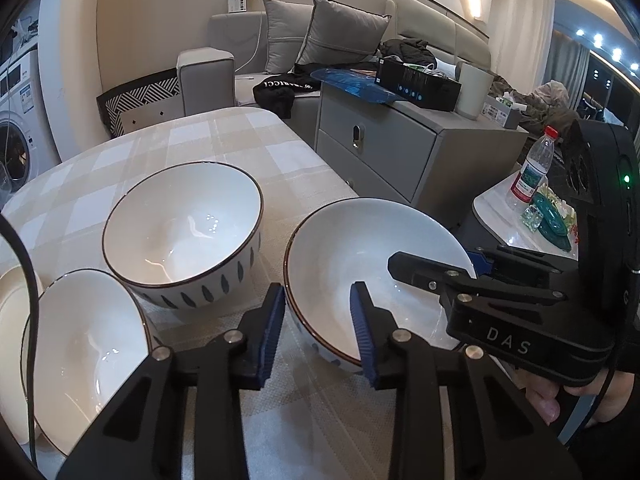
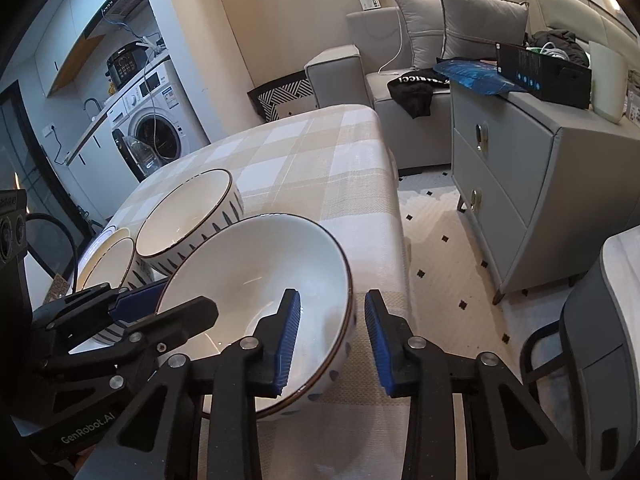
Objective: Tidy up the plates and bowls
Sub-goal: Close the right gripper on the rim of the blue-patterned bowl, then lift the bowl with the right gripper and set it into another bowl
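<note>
- Off the outer side of the left gripper (image 1: pixel 318 332), lowest and leftmost in the left wrist view, a small bowl (image 1: pixel 80 356) sits against a cream plate (image 1: pixel 10 300) whose edge only just shows.
- Ahead of the left fingers and slightly to their left stands the patterned bowl (image 1: pixel 182 236), upright on the checked tablecloth (image 1: pixel 224 136), apart from both grippers.
- The left gripper's fingers are apart and straddle the near-left rim of the near bowl (image 1: pixel 372 256): one blue pad (image 1: pixel 272 336) outside the wall, the other inside. Whether either pad touches the rim I cannot tell; they do not look clamped.
- The near bowl lies between the two grippers, straight ahead of both, and appears tilted in the right wrist view. Being round, it has no long axis; what matters is rim to finger gap.
- The right gripper (image 2: pixel 332 336) likewise has its fingers apart across the bowl's right rim, one inside, one outside.
- My judgement: both grippers are equally near, and the next move turns on closing squarely over the thin rim on each side so the bowl lifts level toward the patterned bowl.
</note>
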The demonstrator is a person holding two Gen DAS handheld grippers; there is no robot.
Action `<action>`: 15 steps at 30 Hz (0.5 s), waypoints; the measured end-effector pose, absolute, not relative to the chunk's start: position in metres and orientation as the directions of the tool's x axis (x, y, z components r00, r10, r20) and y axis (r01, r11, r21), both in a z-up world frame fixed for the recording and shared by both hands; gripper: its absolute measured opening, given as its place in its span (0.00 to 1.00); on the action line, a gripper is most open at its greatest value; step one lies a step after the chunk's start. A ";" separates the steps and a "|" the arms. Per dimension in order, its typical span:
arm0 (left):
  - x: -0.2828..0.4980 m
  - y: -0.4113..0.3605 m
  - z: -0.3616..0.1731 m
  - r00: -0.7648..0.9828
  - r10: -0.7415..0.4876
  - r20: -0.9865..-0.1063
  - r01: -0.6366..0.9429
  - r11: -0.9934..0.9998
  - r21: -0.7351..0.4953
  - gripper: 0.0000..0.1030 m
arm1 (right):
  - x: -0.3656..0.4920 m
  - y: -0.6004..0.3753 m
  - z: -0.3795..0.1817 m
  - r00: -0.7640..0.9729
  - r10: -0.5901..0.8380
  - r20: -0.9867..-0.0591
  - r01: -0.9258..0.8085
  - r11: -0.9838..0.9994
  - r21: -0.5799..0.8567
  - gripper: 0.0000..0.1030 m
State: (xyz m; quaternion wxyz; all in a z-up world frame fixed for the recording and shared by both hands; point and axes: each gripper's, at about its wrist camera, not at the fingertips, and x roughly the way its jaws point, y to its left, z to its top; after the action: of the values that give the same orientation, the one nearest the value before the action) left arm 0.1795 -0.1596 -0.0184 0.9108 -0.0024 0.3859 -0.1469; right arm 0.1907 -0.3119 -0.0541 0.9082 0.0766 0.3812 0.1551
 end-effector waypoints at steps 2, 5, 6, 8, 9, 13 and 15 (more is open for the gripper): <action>0.180 -0.161 -0.018 0.660 -0.262 -0.704 0.265 0.958 -0.108 0.31 | 0.191 -0.308 -0.054 0.659 0.334 -0.674 -0.217 0.942 0.255 0.29; 0.181 -0.162 -0.018 0.659 -0.254 -0.708 0.258 0.960 -0.104 0.31 | 0.192 -0.308 -0.054 0.658 0.328 -0.678 -0.203 0.944 0.260 0.28; 0.181 -0.163 -0.018 0.662 -0.251 -0.707 0.254 0.962 -0.103 0.30 | 0.192 -0.309 -0.055 0.660 0.327 -0.677 -0.192 0.944 0.269 0.25; 0.180 -0.164 -0.018 0.671 -0.242 -0.701 0.253 0.963 -0.091 0.28 | 0.192 -0.310 -0.054 0.663 0.312 -0.680 -0.165 0.947 0.274 0.21; 0.179 -0.164 -0.018 0.674 -0.241 -0.698 0.254 0.963 -0.088 0.27 | 0.191 -0.310 -0.054 0.664 0.305 -0.683 -0.157 0.950 0.271 0.19; 0.178 -0.163 -0.014 0.679 -0.250 -0.691 0.262 0.961 -0.090 0.22 | 0.189 -0.311 -0.054 0.666 0.278 -0.693 -0.134 0.958 0.255 0.16; 0.177 -0.161 -0.014 0.678 -0.253 -0.690 0.263 0.960 -0.094 0.21 | 0.187 -0.312 -0.053 0.668 0.278 -0.690 -0.131 0.957 0.258 0.15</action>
State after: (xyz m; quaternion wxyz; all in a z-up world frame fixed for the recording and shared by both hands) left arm 0.1770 -0.1606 -0.0137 0.9159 0.0067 0.3758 -0.1408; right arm 0.1867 -0.3121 -0.0532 0.9085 0.0934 0.3915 0.1125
